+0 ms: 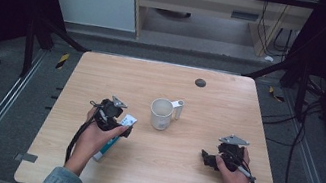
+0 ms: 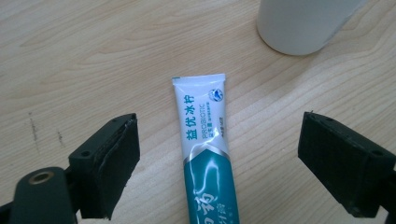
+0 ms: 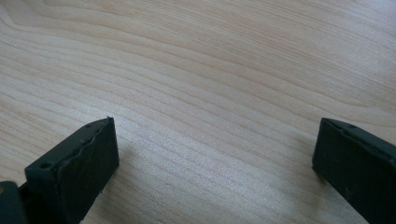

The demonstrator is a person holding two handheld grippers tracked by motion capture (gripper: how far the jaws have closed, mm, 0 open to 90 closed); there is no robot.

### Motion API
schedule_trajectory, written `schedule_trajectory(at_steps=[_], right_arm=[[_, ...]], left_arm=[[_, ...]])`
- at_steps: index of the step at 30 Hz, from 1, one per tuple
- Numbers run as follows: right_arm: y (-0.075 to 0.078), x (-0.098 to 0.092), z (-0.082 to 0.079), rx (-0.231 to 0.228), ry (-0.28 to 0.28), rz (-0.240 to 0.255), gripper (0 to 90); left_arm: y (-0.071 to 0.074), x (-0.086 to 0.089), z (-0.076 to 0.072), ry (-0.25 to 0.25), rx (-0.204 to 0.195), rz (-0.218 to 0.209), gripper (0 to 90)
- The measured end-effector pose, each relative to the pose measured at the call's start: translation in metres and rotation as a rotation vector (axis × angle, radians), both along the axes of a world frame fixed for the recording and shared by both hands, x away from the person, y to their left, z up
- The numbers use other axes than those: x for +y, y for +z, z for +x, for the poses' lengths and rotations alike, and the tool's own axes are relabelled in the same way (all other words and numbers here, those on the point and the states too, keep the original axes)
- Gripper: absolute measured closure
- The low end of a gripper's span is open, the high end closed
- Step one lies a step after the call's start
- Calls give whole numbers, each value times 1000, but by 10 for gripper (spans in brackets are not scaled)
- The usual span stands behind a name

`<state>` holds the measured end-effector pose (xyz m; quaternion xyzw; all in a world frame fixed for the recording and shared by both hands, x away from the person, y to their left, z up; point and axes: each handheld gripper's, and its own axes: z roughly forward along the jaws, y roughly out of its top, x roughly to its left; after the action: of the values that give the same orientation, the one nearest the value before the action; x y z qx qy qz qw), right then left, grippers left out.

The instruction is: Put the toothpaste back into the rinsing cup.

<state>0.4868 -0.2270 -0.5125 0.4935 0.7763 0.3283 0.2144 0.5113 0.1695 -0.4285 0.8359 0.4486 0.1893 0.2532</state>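
Your left gripper (image 1: 124,130) sits over the toothpaste tube (image 2: 204,140), jaws spread wide. In the left gripper view the tube runs straight up the gap between the two black pads, clear table showing on either side of it, so nothing is pinched. The tube lies flat on the wooden table (image 1: 230,103), white at its crimped far end and teal toward you, with teal lettering along the white part. From the high view its near end pokes out below your left hand (image 1: 91,140), on the left half of the table.

Just beyond the tube's far end stands the white mug (image 1: 162,113), near the table's middle, upright, its handle pointing right. In the left gripper view the mug's rounded base shows near the tube's tip but apart from it.

Your right gripper (image 1: 205,158) rests low on the near right of the table, well apart from mug and tube. Its jaws stand spread too, with bare wood grain between them. A small dark disc (image 1: 200,82) lies on the far side of the table.
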Motion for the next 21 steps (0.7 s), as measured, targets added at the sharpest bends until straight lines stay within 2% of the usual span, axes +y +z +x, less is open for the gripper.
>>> schedule_trajectory(at_steps=[4,6,10,12,15,17,21], right_arm=[[1,0,0,7,-2,10,6],[1,0,0,7,-3,11,6],[0,0,0,-6,3,-4,6],[0,0,0,1,-1,5,6],[0,0,0,1,0,2,6],[0,0,0,0,-1,4,6],[0,0,0,1,0,3,6]], left_arm=[[0,-2,4,17,-9,27,142],[-6,1,10,35,16,23,153],[-17,3,13,27,72,25,213],[-22,3,12,27,84,38,240],[-26,5,13,34,106,17,283],[-33,4,15,36,135,26,313],[-36,4,18,43,151,39,345]])
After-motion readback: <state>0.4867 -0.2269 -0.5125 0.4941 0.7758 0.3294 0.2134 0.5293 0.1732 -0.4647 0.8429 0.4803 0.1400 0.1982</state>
